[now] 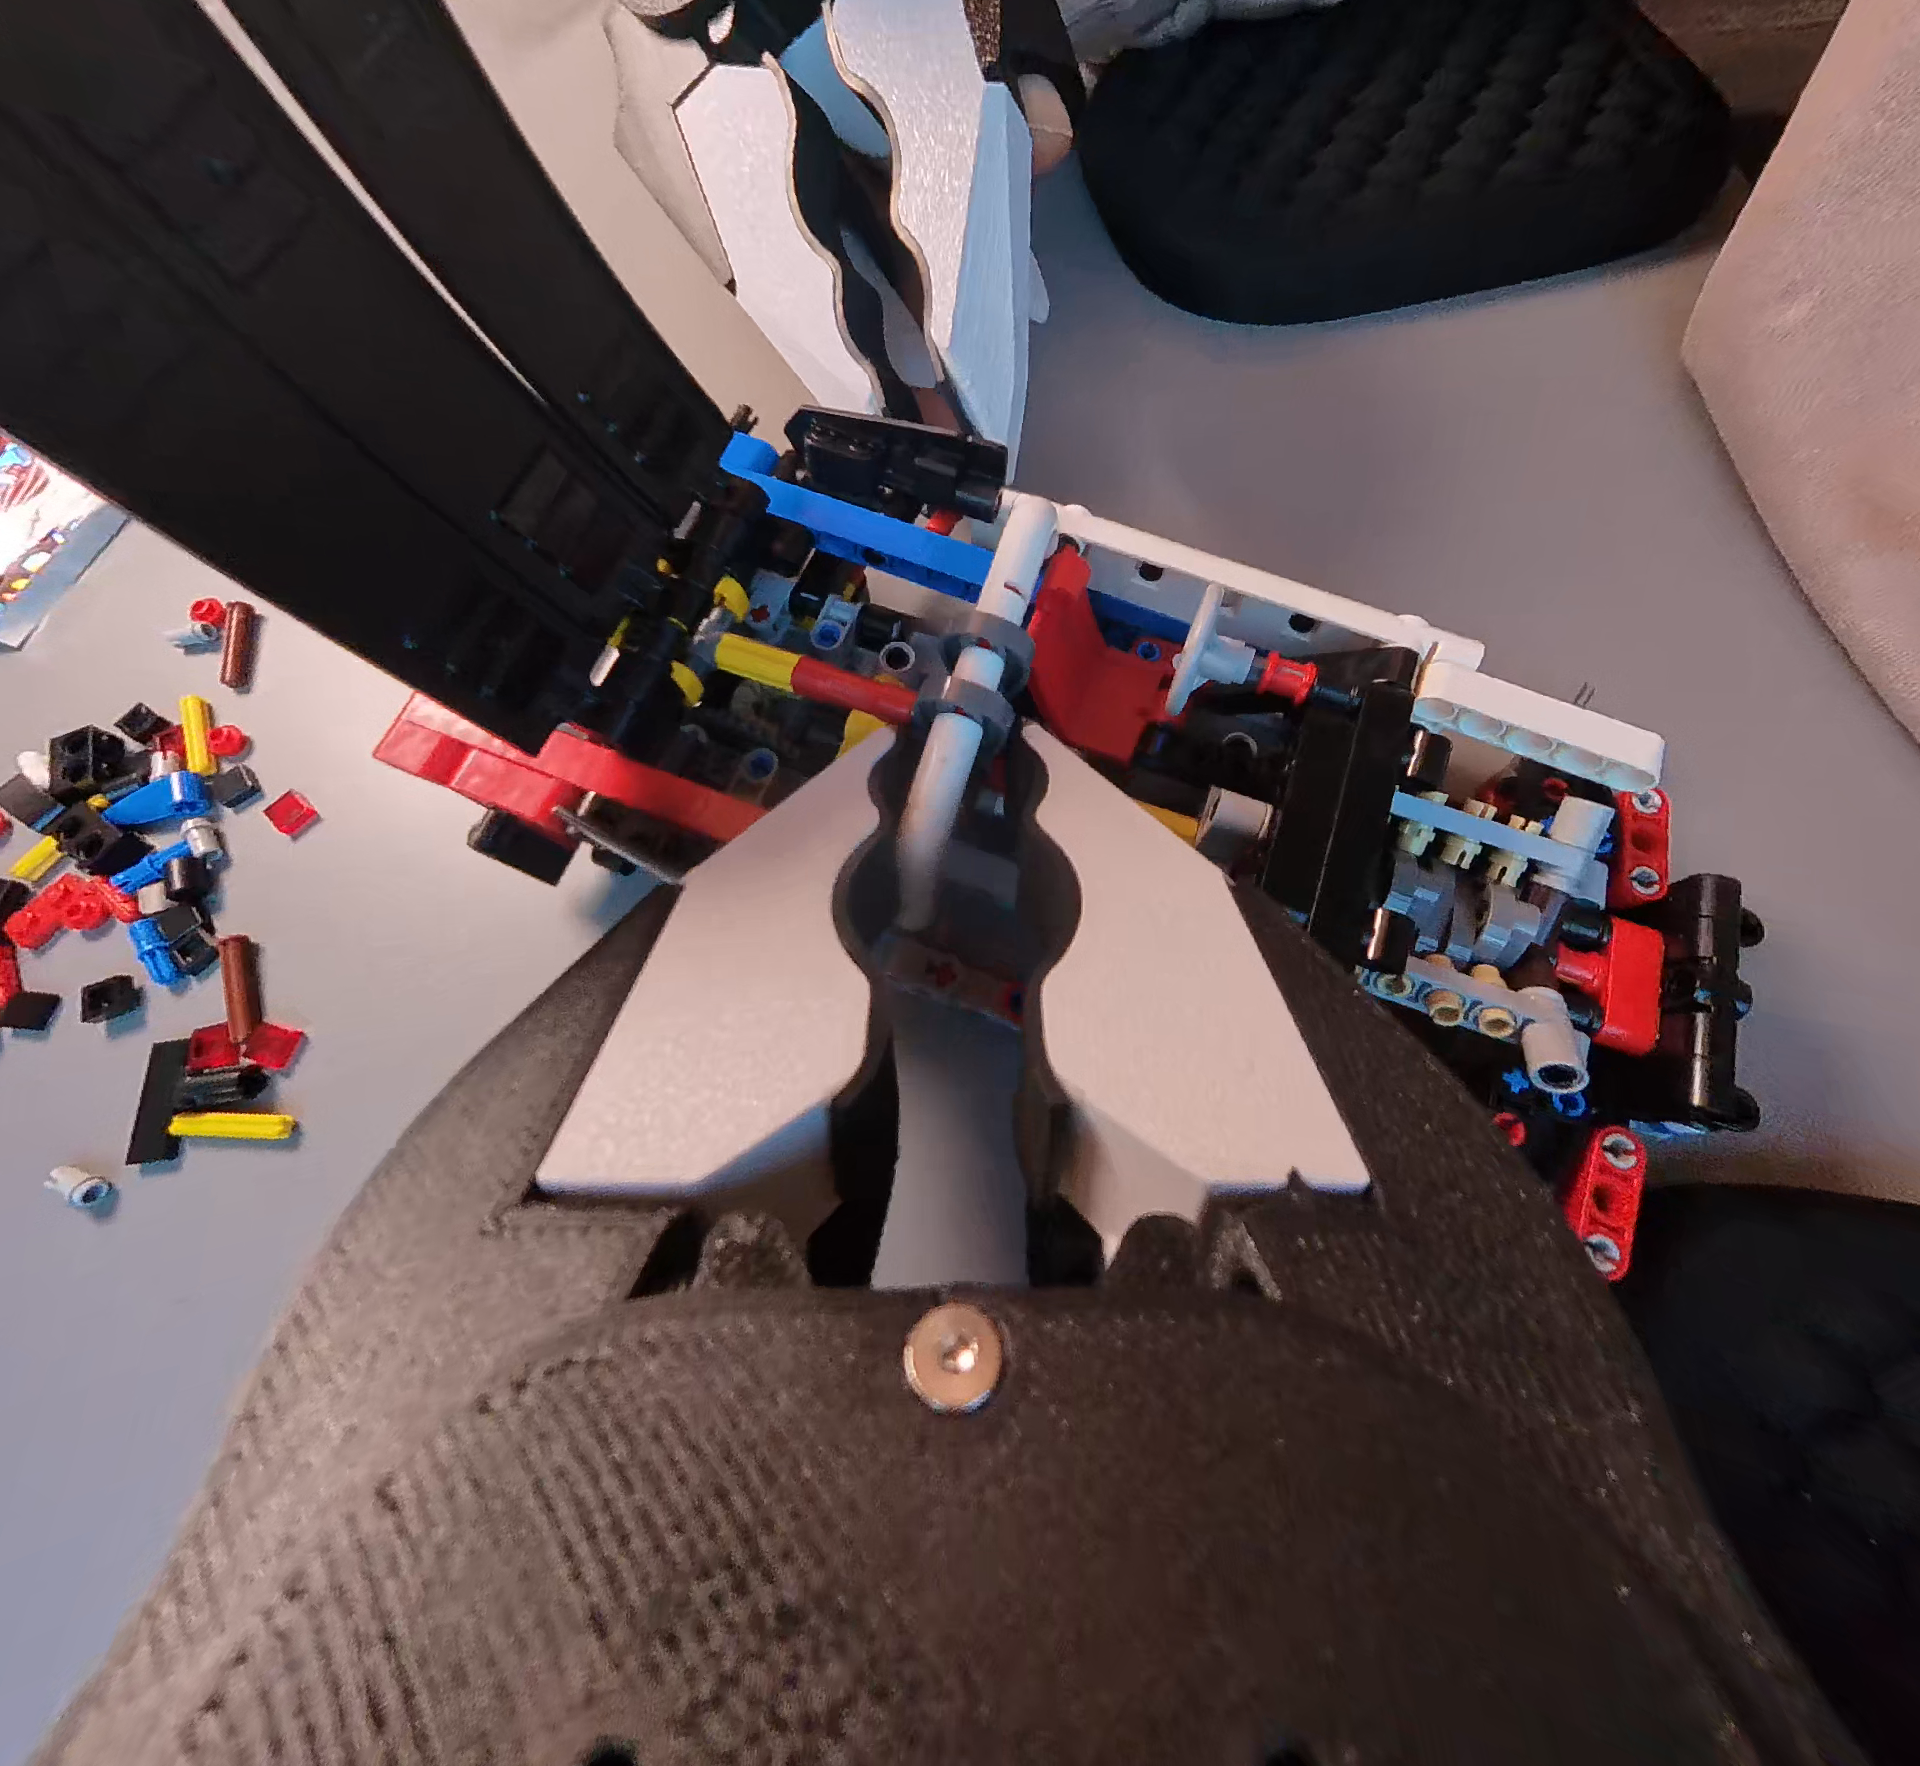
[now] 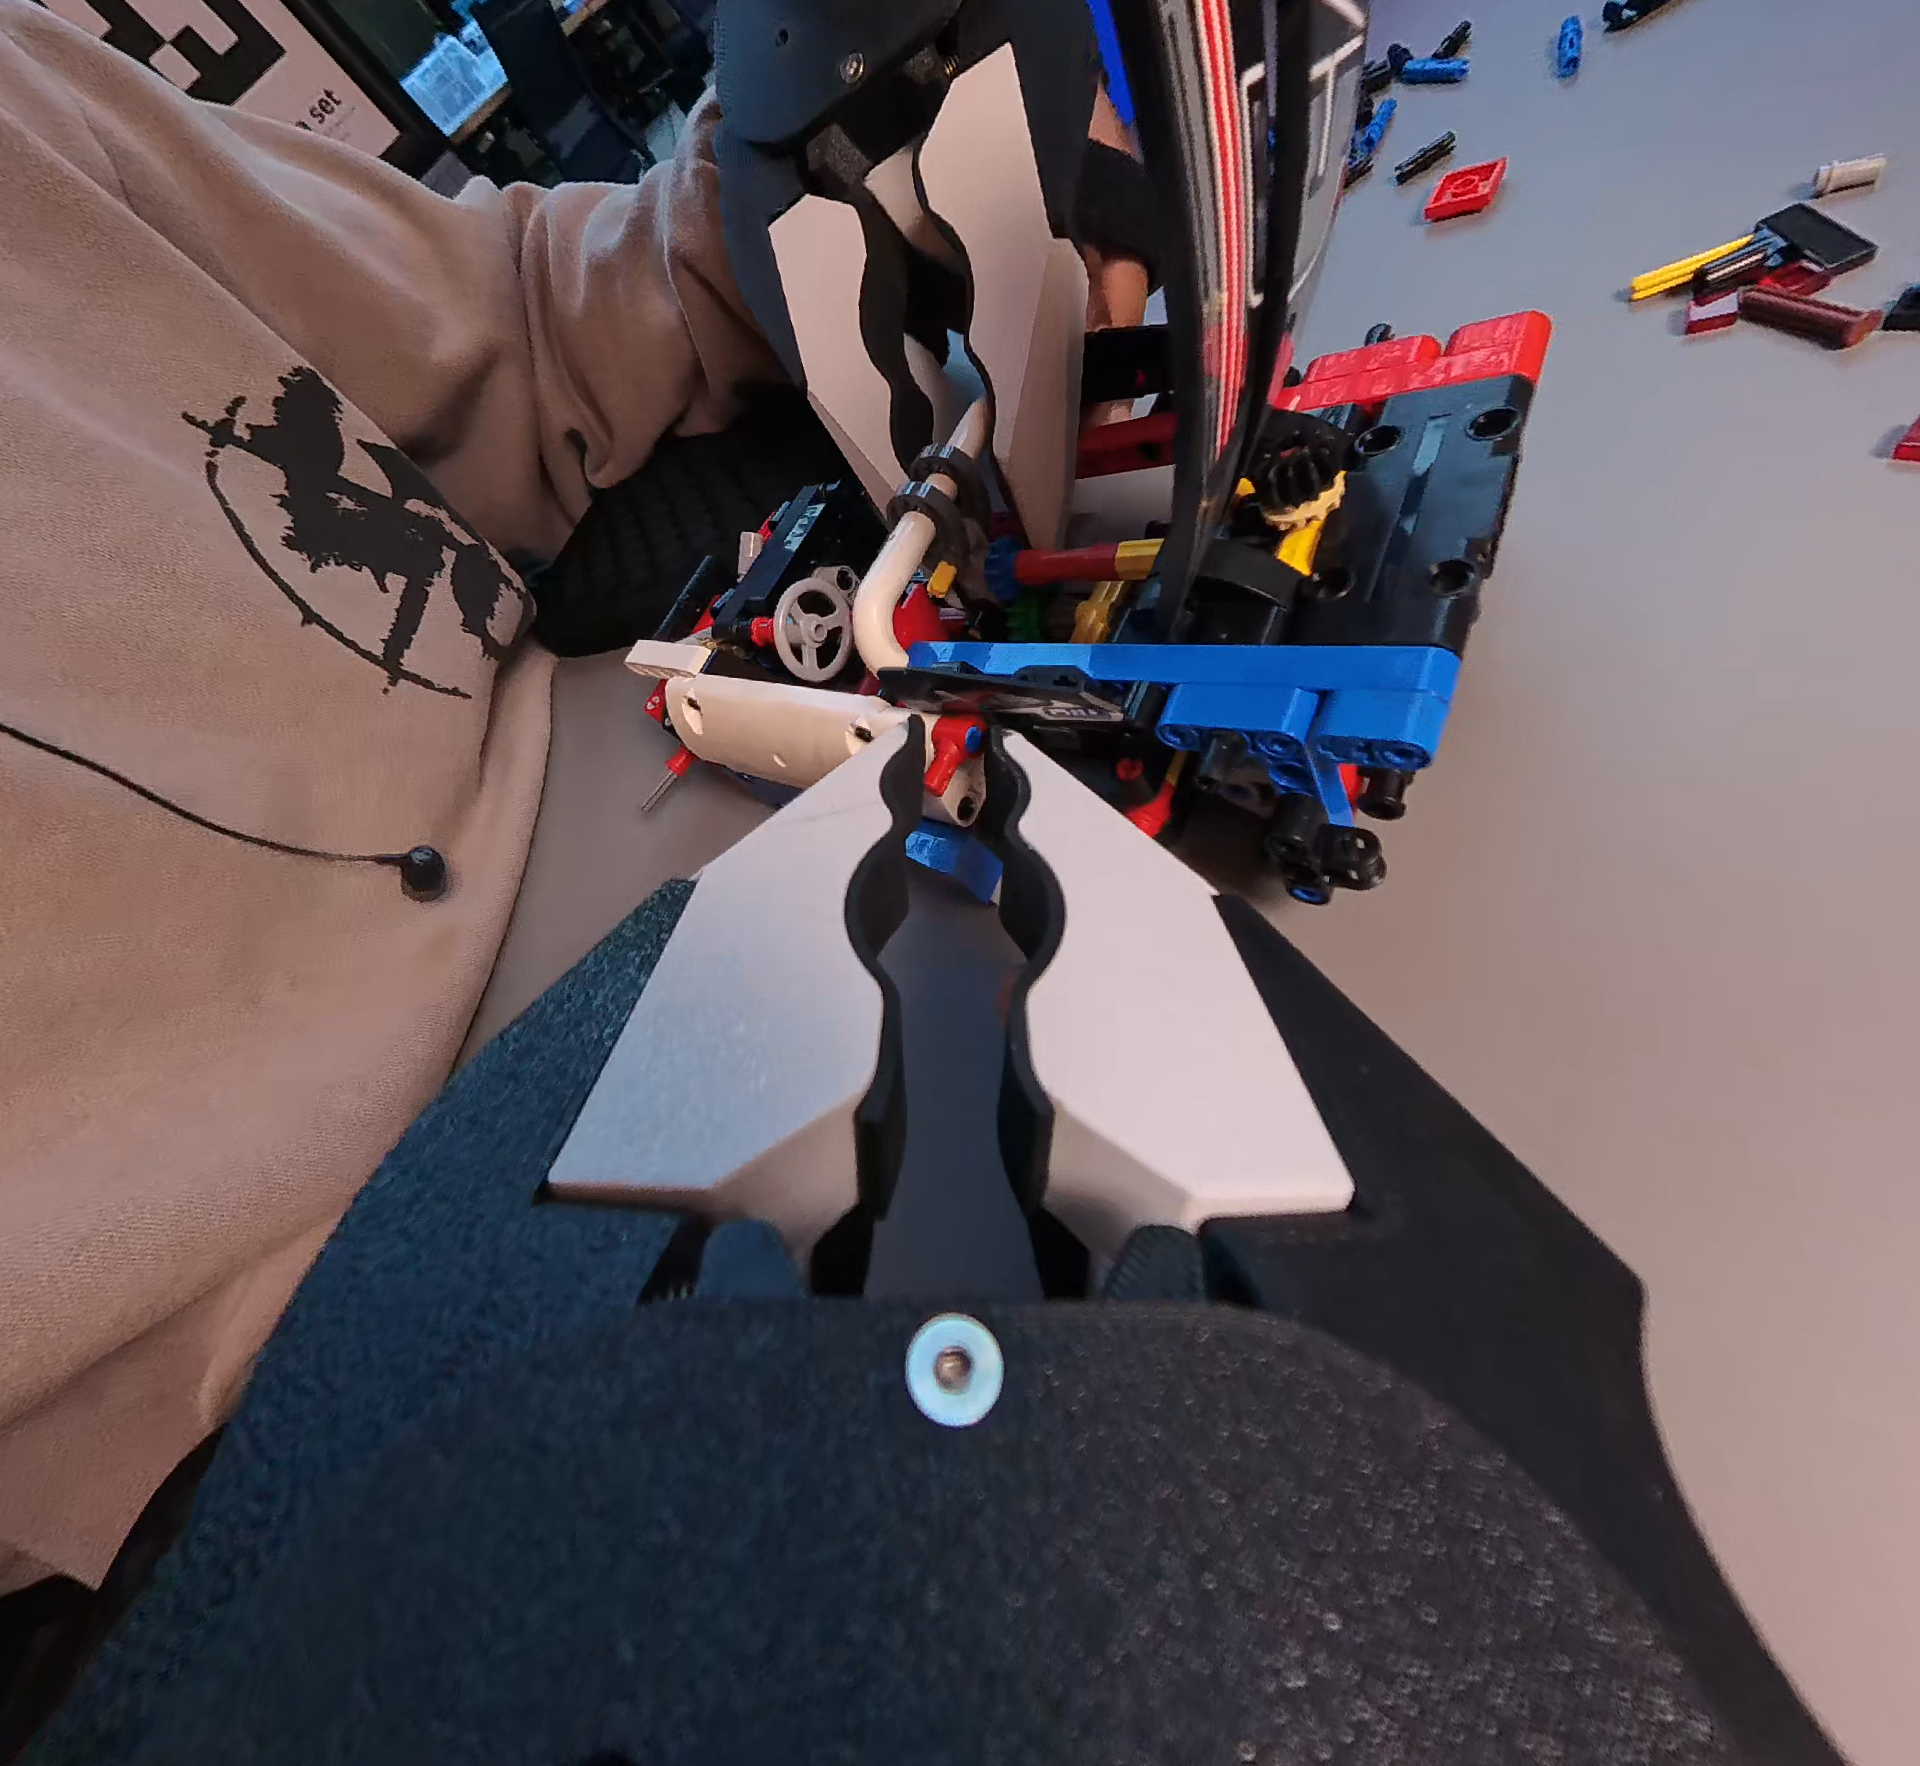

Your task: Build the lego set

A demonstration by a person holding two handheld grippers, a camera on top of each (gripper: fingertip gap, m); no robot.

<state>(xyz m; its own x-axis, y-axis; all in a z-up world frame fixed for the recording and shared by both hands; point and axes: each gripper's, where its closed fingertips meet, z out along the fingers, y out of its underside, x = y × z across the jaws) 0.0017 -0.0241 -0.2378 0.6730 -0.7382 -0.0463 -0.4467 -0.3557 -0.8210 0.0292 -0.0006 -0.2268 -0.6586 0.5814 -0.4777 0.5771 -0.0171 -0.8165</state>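
Note:
A partly built lego car (image 1: 1340, 781) of red, blue, white and black parts lies on the grey table. A large black panel (image 1: 343, 345) rises from one end of it. My left gripper (image 1: 958, 748) is shut on the car's curved white tube (image 1: 940, 781); it also shows in the right wrist view (image 2: 940, 480) gripping that tube (image 2: 883, 594). My right gripper (image 2: 956, 734) is closed at the edge of a flat black panel piece (image 2: 1008, 693) on the blue beam (image 2: 1247, 662). In the left wrist view the right gripper (image 1: 920, 402) comes down onto that black piece (image 1: 894, 459).
Loose small lego parts (image 1: 156, 843) lie scattered on the table beside the car, also seen in the right wrist view (image 2: 1766, 262). A person in a beige hoodie (image 2: 260, 573) sits close by. A black cushion (image 1: 1403, 137) lies behind the car. Some 5 cm of space lies between my two pairs of fingers.

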